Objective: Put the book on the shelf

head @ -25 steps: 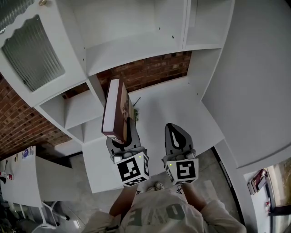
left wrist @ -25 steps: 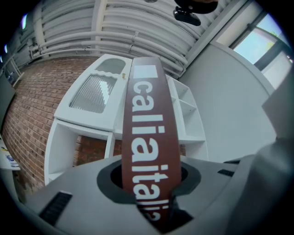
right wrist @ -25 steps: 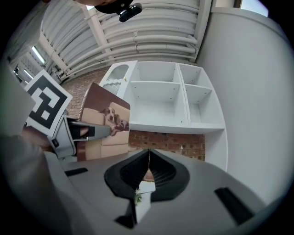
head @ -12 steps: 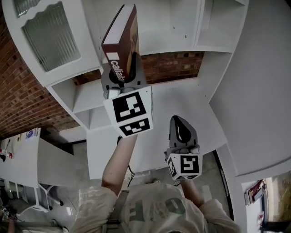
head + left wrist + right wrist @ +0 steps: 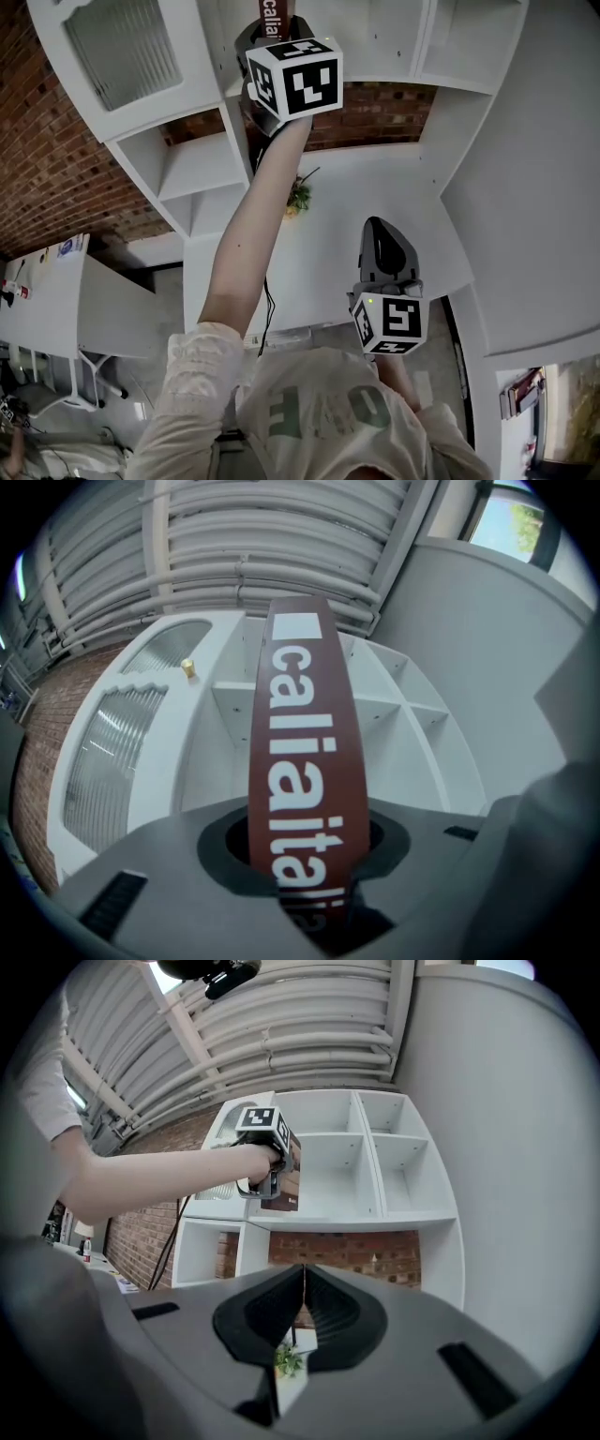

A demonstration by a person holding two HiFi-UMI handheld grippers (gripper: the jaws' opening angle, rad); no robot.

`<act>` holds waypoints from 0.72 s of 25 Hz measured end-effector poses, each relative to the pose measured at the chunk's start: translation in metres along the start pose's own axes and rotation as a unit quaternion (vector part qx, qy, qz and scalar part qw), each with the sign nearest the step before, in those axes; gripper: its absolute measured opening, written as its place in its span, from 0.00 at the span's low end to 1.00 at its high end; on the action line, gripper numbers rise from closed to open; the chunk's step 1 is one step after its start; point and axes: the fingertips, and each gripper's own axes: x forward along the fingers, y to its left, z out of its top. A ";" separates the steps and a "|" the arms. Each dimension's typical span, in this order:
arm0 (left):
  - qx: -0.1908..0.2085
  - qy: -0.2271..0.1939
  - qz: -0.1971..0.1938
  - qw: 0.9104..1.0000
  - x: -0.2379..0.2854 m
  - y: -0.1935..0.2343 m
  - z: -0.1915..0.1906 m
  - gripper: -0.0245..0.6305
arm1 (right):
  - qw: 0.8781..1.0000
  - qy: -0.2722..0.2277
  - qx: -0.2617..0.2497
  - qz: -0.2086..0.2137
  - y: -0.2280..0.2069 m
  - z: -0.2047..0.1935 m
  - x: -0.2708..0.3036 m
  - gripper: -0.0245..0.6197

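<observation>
In the head view, your left hand-held gripper (image 5: 274, 28) is raised on an outstretched arm (image 5: 246, 216) to the top of the frame, its jaws clamped on the book (image 5: 276, 7), of which only the lower end of the spine shows. The book is up against the white shelf (image 5: 192, 169), by the upright that divides the ribbed glass-fronted door (image 5: 122, 52) from the open compartments. Your right hand-held gripper (image 5: 380, 230) hangs low and well apart from it, over the white surface (image 5: 412, 187). A small plant (image 5: 298, 197) stands on that surface just beside your arm, and a dark cable (image 5: 267, 314) runs down below it. In the left gripper view the reddish-brown spine stands upright between the jaws, which press on it from both sides. It covers the middle of the picture and hides part of the compartments behind it. The glass-fronted door and its brass knob (image 5: 188, 668) lie to the left. In the right gripper view the jaws are pressed together with nothing between them. The plant shows just beyond their tips, with a brick wall (image 5: 352, 1251) behind. Higher up, the book sits at the mouth of the open compartment next to the door. I cannot tell whether it touches the board.
</observation>
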 end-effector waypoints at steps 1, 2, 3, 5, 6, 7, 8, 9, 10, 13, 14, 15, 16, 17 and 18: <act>-0.003 0.011 0.003 1.000 0.009 0.001 -0.003 0.27 | 1.000 0.000 -0.001 -0.006 -0.003 0.000 -0.002 0.06; -0.007 0.023 0.005 1.000 0.018 0.002 -0.006 0.27 | 1.000 0.001 -0.002 -0.011 -0.005 -0.001 -0.004 0.06; -0.012 0.036 0.007 0.999 0.026 0.002 -0.011 0.27 | 1.000 0.003 -0.003 -0.015 -0.008 -0.003 -0.006 0.06; -0.018 0.060 0.015 0.998 0.044 0.004 -0.021 0.27 | 1.000 0.010 -0.003 -0.021 -0.015 -0.007 -0.008 0.06; -0.018 0.073 0.021 0.997 0.054 0.005 -0.026 0.27 | 1.000 0.013 -0.003 -0.025 -0.019 -0.009 -0.009 0.06; -0.016 0.084 0.026 0.996 0.063 0.006 -0.031 0.27 | 0.999 0.015 -0.003 -0.029 -0.022 -0.010 -0.009 0.06; -0.014 0.093 0.030 0.995 0.071 0.007 -0.036 0.27 | 0.999 0.016 -0.004 -0.033 -0.025 -0.011 -0.009 0.06; -0.011 0.099 0.034 0.994 0.077 0.008 -0.040 0.27 | 0.999 0.017 -0.005 -0.036 -0.027 -0.012 -0.008 0.06; -0.008 0.102 0.036 0.994 0.083 0.009 -0.043 0.27 | 0.999 0.018 -0.006 -0.037 -0.029 -0.013 -0.007 0.06; -0.008 0.109 0.038 0.993 0.100 0.012 -0.048 0.27 | 0.999 0.019 -0.011 -0.033 -0.029 -0.015 0.002 0.06; -0.007 0.111 0.040 0.993 0.106 0.013 -0.050 0.27 | 0.999 0.018 -0.012 -0.030 -0.028 -0.016 0.006 0.06; -0.004 0.112 0.043 0.993 0.112 0.015 -0.052 0.27 | 0.999 0.018 -0.014 -0.028 -0.027 -0.017 0.009 0.06; -0.001 0.113 0.046 0.992 0.118 0.016 -0.054 0.27 | 0.999 0.018 -0.015 -0.026 -0.027 -0.018 0.013 0.06; 0.002 0.114 0.049 0.992 0.123 0.017 -0.056 0.27 | 0.999 0.018 -0.015 -0.024 -0.026 -0.018 0.017 0.06; 0.004 0.114 0.051 0.992 0.129 0.019 -0.058 0.27 | 0.999 0.017 -0.016 -0.022 -0.025 -0.019 0.020 0.06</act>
